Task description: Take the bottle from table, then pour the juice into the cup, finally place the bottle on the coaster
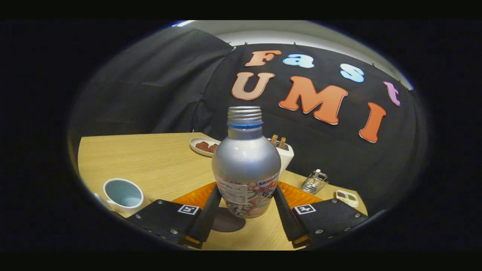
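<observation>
A silver bottle (245,162) with a printed label and a bare threaded neck stands upright between my fingers. My gripper (247,191) is shut on it, one finger pressing each side of its lower body. The bottle hangs a little above the wooden table (150,158), and its shadow lies on the wood beneath it. Just behind the bottle lies an orange coaster (301,195), showing on both sides of it. A pale blue cup (123,194) stands on the table beside the left finger, its mouth up.
Beyond the bottle sit a white plate of red-brown food (203,146) and a white holder with brown sticks (284,152). A small wire rack (314,182) and a little white dish (347,197) stand past the right finger, near the table's edge.
</observation>
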The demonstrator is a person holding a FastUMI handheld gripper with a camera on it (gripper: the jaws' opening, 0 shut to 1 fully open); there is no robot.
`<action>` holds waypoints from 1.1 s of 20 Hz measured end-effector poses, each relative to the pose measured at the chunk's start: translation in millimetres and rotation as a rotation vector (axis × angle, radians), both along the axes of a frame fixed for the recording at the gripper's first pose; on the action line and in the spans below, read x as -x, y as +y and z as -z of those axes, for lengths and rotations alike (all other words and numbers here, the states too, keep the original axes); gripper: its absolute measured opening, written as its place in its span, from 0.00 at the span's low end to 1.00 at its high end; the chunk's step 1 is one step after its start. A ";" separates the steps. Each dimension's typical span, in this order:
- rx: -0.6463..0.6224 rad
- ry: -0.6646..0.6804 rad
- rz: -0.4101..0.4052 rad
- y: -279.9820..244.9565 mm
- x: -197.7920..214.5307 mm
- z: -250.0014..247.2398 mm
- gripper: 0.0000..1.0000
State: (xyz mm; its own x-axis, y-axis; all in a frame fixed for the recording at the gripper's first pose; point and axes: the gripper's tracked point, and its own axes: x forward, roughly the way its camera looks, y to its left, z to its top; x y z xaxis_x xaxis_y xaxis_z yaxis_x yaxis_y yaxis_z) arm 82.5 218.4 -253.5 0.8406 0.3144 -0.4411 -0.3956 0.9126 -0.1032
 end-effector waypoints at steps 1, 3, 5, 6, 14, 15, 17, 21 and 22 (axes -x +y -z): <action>-0.027 0.023 0.008 0.3 0.6 4.3 0.76; -0.087 0.068 0.011 4.3 2.2 11.7 0.76; -0.123 0.111 0.017 8.4 4.9 21.0 0.76; -0.128 0.129 0.019 9.9 6.5 26.8 0.76; -0.152 0.227 0.029 12.4 14.5 54.5 0.76; -0.154 0.241 0.031 12.5 16.3 58.5 0.77; -0.154 0.262 0.036 12.1 19.5 62.9 0.76; -0.187 0.283 0.040 11.4 21.8 62.6 0.77; -0.195 0.294 0.041 10.9 22.4 63.3 0.79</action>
State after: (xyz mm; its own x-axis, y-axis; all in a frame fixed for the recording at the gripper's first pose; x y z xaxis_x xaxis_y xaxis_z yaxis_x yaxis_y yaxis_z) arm 60.1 229.3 -316.8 0.7002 0.3852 -0.6012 -0.3452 0.9197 0.1872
